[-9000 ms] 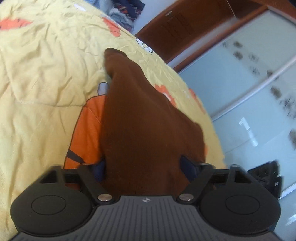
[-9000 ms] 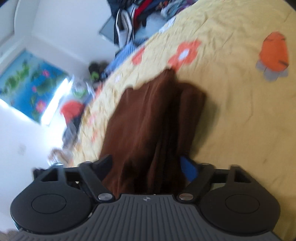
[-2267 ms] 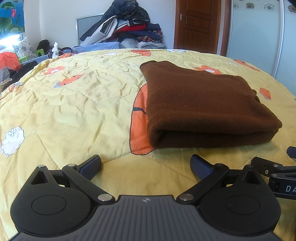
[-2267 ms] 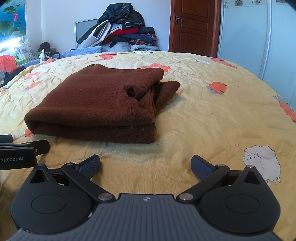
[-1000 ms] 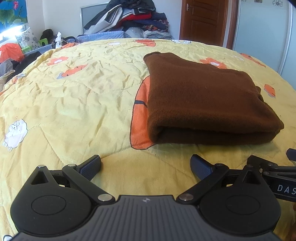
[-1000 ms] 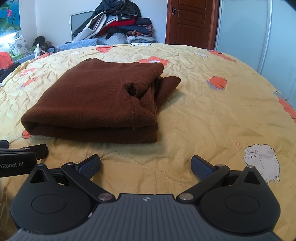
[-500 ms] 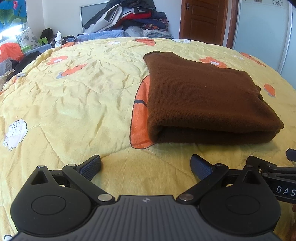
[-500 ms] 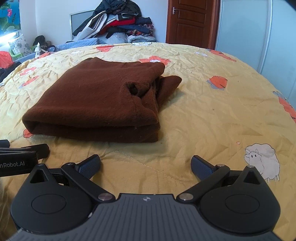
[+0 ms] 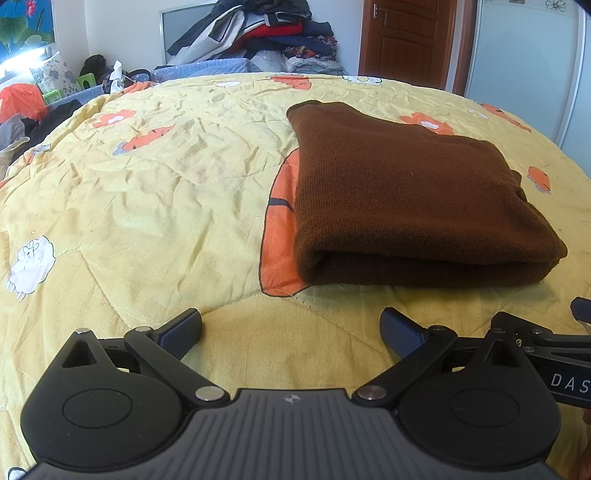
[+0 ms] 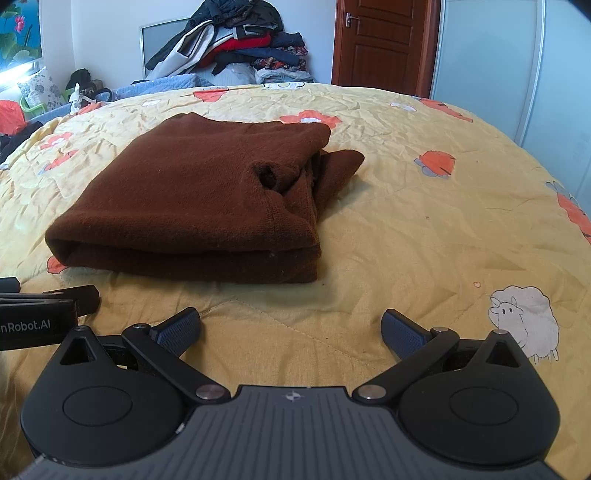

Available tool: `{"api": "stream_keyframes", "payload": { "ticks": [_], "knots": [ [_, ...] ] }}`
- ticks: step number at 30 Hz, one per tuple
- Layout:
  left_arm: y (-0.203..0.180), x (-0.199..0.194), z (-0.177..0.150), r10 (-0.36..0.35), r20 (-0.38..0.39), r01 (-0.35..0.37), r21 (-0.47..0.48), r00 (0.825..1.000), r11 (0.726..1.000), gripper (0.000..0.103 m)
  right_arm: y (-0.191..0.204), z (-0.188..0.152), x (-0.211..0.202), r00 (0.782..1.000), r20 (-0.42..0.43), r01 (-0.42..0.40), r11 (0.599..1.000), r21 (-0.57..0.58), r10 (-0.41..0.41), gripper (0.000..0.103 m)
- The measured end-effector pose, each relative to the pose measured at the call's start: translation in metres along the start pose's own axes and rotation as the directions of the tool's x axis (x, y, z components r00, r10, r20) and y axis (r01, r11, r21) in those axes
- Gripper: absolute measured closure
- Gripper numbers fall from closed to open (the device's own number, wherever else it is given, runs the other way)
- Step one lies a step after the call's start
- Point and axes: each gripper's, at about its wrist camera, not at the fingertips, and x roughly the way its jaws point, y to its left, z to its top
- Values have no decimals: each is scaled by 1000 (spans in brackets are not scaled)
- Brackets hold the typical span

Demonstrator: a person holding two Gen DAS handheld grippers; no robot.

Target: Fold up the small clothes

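A brown knitted garment (image 9: 402,199) lies folded into a thick rectangle on the yellow quilt (image 9: 155,192). In the right wrist view the same brown garment (image 10: 207,195) shows its stacked layers and a loose flap at its right end. My left gripper (image 9: 291,328) hovers open just in front of the fold's near edge, nothing between its fingers. My right gripper (image 10: 291,328) is also open and empty, a short way back from the garment's near edge. Each gripper's body shows at the side of the other's view.
The yellow quilt (image 10: 424,229) with orange and sheep prints covers the whole bed. A heap of clothes (image 9: 258,33) is piled at the far wall. A wooden door (image 10: 380,40) and pale sliding wardrobe panels (image 10: 487,70) stand beyond the bed on the right.
Nine seconds ago both grippers were shut on the brown garment, held up. Now it lies folded and both are open. Over the last second almost nothing has moved.
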Motion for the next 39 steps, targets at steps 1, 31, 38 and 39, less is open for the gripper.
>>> {"api": "stream_keyframes", "payload": {
  "ticks": [1, 31, 38, 39],
  "knots": [
    [0, 0, 0, 0, 0, 0, 0, 1000, 1000, 0, 0, 0, 0, 1000, 0, 0, 1000, 0, 0, 0],
    [1, 0, -2, -7, 7, 7, 3, 1000, 1000, 0, 1, 0, 0, 1000, -4, -2, 1000, -2, 2, 0],
    [10, -13, -4, -44, 38, 44, -9, 998, 999, 0, 1, -2, -1, 1000, -18, -22, 1000, -9, 22, 0],
    [14, -16, -3, -57, 47, 57, -8, 997, 998, 0, -2, -1, -1, 999, -21, -34, 999, -3, 34, 0]
  ]
}}
